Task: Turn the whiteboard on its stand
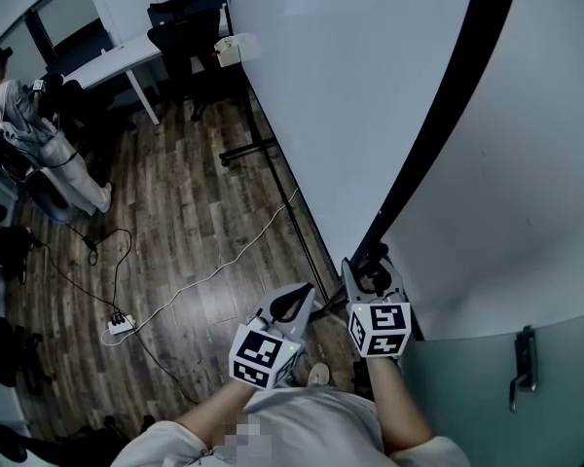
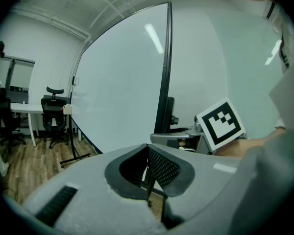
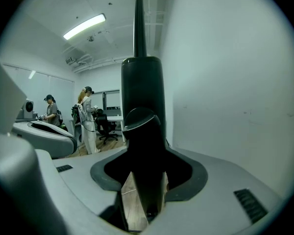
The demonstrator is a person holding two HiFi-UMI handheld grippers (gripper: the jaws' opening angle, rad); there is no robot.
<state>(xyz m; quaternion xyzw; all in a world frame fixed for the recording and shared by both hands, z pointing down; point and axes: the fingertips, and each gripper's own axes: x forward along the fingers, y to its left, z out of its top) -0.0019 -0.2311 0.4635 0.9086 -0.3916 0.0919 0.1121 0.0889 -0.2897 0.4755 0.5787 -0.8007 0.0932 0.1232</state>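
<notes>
The whiteboard (image 1: pixel 370 86) stands upright, and its black side frame (image 1: pixel 438 134) runs down to a clamp knob. My right gripper (image 1: pixel 370 272) sits at that knob. In the right gripper view the black post and knob (image 3: pixel 142 116) fill most of the gap between the jaws of the right gripper (image 3: pixel 143 190). Slivers of floor show on either side, so the pads do not press on it. My left gripper (image 1: pixel 297 305) hovers just left of the frame's foot. In the left gripper view its pads (image 2: pixel 159 168) meet with nothing between them. The board (image 2: pixel 122 82) lies ahead.
The stand's foot bar (image 1: pixel 248 149) and a white cable (image 1: pixel 204 280) with a power strip (image 1: pixel 120 325) lie on the wooden floor. Office chairs (image 1: pixel 185 27) and a desk (image 1: pixel 117 61) stand at the back. A person (image 1: pixel 19 115) is at far left. A door handle (image 1: pixel 524 363) is at lower right.
</notes>
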